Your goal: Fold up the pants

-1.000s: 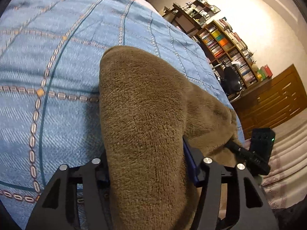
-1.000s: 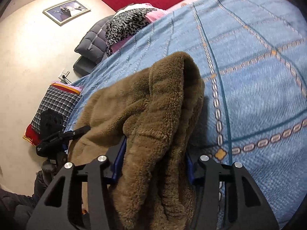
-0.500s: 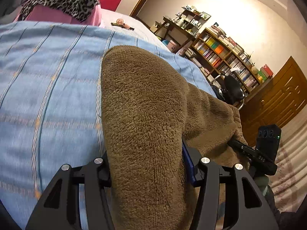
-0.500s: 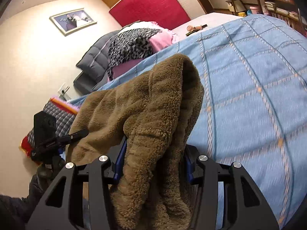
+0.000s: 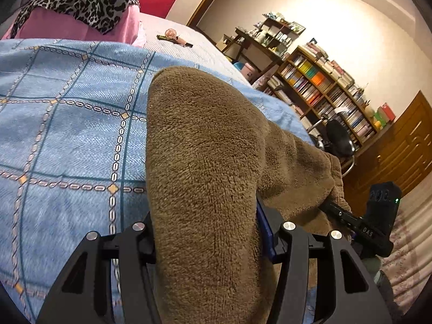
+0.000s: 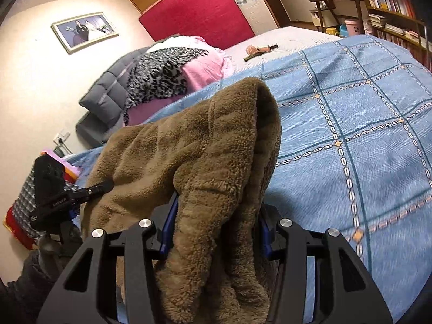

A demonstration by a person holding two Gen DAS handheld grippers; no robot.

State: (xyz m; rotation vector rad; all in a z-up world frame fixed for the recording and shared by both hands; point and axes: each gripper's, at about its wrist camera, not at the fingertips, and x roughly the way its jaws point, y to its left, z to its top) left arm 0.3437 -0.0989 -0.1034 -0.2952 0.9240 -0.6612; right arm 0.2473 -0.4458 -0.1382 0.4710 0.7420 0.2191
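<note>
Both grippers have carried the brown fleece pants (image 5: 205,178) further up the blue bedspread (image 5: 67,140), left gripper (image 5: 210,232) and right gripper (image 6: 216,226) each pinching a bunched end, cloth stretched sideways between them

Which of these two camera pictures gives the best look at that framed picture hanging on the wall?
The right wrist view: the framed picture hangs in full sight on the cream wall, left of the red panel. The left wrist view does not show it at all; there you see only bookshelves on the opposite wall.
</note>
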